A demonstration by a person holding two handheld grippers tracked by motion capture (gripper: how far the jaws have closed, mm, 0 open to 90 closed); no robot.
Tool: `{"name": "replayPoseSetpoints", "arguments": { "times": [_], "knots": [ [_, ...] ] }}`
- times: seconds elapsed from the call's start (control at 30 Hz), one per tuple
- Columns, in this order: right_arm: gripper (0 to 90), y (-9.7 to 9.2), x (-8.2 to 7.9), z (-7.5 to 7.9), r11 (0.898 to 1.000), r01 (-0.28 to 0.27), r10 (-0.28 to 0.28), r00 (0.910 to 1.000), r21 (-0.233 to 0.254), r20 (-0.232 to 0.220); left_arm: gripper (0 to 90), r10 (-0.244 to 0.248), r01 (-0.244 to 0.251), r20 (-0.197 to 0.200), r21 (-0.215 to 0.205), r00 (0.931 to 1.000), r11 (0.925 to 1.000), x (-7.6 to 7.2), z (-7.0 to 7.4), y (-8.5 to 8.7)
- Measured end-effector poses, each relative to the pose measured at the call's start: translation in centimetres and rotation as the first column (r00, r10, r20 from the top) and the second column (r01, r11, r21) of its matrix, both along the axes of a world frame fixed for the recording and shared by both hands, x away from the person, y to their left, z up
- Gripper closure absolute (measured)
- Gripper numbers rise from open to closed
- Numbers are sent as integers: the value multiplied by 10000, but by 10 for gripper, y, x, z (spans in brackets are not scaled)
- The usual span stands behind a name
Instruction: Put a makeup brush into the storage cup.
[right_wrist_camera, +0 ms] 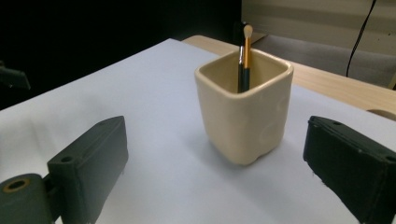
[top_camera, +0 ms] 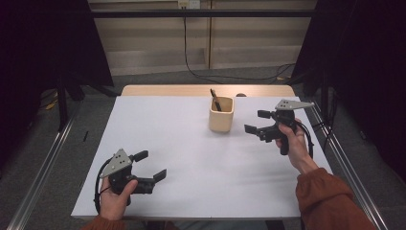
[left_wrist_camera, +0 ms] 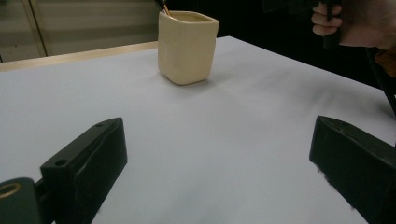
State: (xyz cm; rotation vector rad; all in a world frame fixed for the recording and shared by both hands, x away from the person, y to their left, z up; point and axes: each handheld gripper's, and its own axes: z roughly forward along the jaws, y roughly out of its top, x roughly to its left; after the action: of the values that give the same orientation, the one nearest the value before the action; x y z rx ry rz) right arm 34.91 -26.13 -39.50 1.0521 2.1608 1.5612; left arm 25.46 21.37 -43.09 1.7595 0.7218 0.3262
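my right tool (top_camera: 257, 121) hangs just above the bench (top_camera: 191, 191) near its right edge, jaws spread wide and empty, turned to face the cream cup (top_camera: 221, 114) that stands toward the far edge, a little right of the middle. i hold it level with the cup's side because, from the right gripper view, the cup (right_wrist_camera: 243, 109) sits squarely between my two jaws with clear bench in front of it, which makes a straight approach easy. a slim brush (right_wrist_camera: 245, 58) with a black handle, a gold ferrule and a pale tip leans upright inside the cup, resting against the far wall, so its top pokes above the rim where a tool could pinch it. my left tool (top_camera: 149, 165) waits near the near left corner, well apart from the cup, jaws also wide with nothing between them; in the left gripper view the cup (left_wrist_camera: 187, 46) shows far off across bare white surface. i judge the left is parked low and out of the way so the right has room. the cup looks glazed and smooth, so i think it may slide if nudged.
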Motion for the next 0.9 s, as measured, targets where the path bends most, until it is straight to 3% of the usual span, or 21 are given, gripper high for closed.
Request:
{"name": "replayPoseSetpoints", "arguments": {
  "times": [0.43,0.9],
  "knots": [
    [59,-13,-35,-11,9996,141,-142,9999,225,46,40,12,-12,-28,-35,10000,10000,-1,0,-1],
    [63,-32,-71,-22,9989,443,-442,9990,121,-66,36,8,-8,-41,100,10000,9999,-1,1,-1]
  ]
}}
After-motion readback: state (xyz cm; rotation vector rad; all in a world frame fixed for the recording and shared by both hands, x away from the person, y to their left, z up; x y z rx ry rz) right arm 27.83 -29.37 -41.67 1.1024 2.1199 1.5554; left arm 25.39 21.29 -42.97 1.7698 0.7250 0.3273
